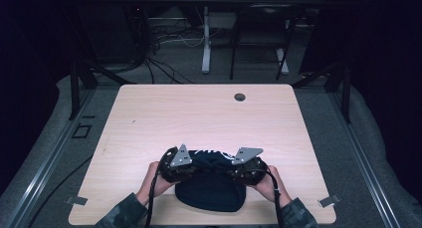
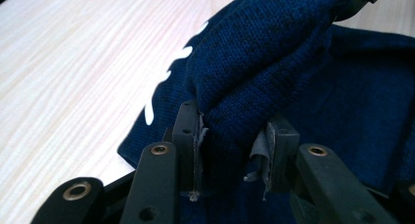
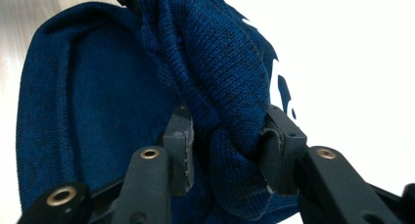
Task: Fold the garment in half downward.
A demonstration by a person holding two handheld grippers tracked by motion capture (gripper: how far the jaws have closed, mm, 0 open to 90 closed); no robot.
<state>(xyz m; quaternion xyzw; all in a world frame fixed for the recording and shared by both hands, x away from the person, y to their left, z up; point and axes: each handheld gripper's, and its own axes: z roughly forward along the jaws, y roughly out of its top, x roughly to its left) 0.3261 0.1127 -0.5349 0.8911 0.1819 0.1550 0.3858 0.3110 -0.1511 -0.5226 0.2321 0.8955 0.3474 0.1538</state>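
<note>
A dark blue knit beanie (image 1: 211,194) with white lettering lies near the table's front edge, between the person's two hands. My left gripper (image 1: 195,171) comes in from the left and is shut on a raised fold of the beanie's fabric (image 2: 244,72), which bulges between its pads (image 2: 199,136). From the right, my right gripper (image 1: 228,171) is shut on the same lifted fold (image 3: 220,77), with knit packed between its fingers (image 3: 182,141). The rest of the beanie (image 3: 88,111) lies flat beneath both grippers. The white lettering (image 2: 164,82) faces the far side of the table.
The light wooden table (image 1: 199,113) stretches away behind the beanie, with a round cable hole (image 1: 240,97) near its far edge. Metal brackets (image 1: 75,200) sit at the front corners. Beyond the table stand a dark chair (image 1: 259,39), a white desk leg (image 1: 205,44) and loose cables (image 1: 154,63) on the floor.
</note>
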